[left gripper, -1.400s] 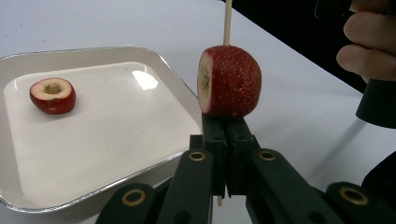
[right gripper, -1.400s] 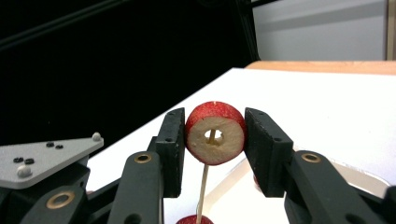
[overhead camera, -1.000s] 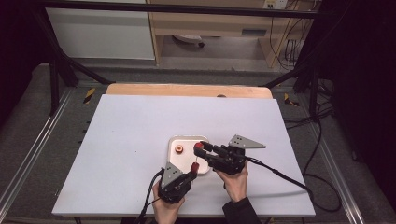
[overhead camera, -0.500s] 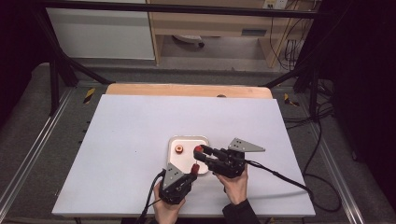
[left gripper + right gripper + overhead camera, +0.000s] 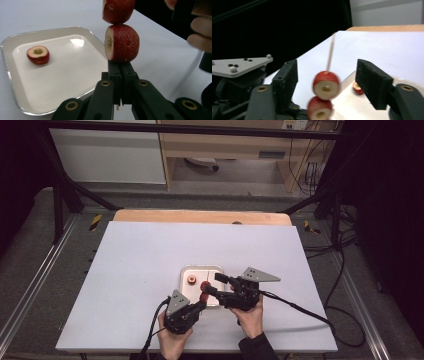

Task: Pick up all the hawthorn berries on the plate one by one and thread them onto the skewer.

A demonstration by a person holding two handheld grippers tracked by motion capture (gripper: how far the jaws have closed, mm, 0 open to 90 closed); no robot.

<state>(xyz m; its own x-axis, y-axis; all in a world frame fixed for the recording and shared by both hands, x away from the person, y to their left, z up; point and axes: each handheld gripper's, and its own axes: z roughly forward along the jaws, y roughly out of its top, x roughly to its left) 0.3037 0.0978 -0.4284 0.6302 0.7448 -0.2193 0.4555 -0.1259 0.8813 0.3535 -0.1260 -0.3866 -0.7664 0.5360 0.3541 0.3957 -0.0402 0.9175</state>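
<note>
My left gripper (image 5: 200, 302) is shut on a thin wooden stick (image 5: 330, 53) that stands up from its jaws. Two red fruit pieces are threaded on the stick, one (image 5: 121, 46) just above the jaws and another (image 5: 117, 10) on top of it. My right gripper (image 5: 328, 82) is open, its jaws standing on either side of the upper piece (image 5: 326, 85) without touching it. In the high view the right gripper (image 5: 212, 284) reaches in from the right at the white tray (image 5: 202, 270). One more cut red piece (image 5: 38, 54) lies in the tray.
The tray (image 5: 15, 50) sits near the front middle of the white table (image 5: 150, 250). A hand (image 5: 200, 32) holding the right gripper is close on the right. Cables (image 5: 300, 307) trail off the front and right edges.
The upper red piece has come down the stick, close onto the lower one. The right gripper has shifted slightly toward the left gripper.
</note>
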